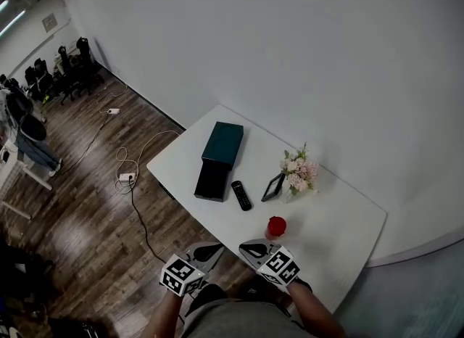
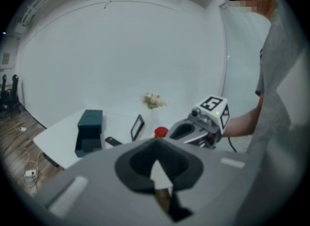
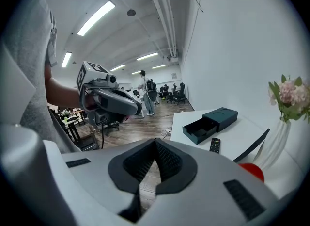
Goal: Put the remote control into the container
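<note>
The left gripper (image 1: 206,252) and right gripper (image 1: 253,247) have smooth grey shells with black ribbed pads (image 3: 167,164). Each carries a white cube (image 1: 181,275) printed with black square markers. A green light (image 2: 219,115) glows on the right one's cube. The person wears a grey short-sleeved shirt (image 1: 232,322).
</note>
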A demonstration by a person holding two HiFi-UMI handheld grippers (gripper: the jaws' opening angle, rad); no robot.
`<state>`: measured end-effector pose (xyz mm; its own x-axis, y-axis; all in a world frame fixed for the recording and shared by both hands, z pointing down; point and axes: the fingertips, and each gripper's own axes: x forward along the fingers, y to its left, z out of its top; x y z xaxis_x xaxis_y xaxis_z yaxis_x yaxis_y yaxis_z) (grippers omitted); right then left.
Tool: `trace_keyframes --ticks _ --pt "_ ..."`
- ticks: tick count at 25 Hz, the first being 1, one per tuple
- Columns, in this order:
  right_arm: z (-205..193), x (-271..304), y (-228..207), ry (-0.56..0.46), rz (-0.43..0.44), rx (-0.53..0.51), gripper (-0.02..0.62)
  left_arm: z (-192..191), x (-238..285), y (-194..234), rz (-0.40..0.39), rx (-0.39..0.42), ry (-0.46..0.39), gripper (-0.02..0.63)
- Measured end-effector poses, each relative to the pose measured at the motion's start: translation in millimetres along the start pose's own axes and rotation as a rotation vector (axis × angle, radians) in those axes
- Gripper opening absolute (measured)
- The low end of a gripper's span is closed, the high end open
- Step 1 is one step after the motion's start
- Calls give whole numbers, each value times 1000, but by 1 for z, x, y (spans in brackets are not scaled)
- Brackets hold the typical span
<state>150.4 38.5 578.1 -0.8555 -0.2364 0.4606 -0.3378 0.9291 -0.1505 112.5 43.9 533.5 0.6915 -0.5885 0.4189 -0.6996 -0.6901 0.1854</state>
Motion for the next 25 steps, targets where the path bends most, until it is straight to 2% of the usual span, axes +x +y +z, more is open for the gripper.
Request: trace_keyframes --ticks 8,14,22,25 --pt "3 1 -5 -19 -1 -12 16 0 9 6 29 24 10 -1" --pt "3 18 0 -11 3 -11 16 8 11 22 26 21 -15 0" --pt "13 54 -20 12 -68 28 17 -3 21 63 -47 13 6 -2" --pt "19 69 -33 18 -90 47 17 2 26 81 -80 33 8 -1"
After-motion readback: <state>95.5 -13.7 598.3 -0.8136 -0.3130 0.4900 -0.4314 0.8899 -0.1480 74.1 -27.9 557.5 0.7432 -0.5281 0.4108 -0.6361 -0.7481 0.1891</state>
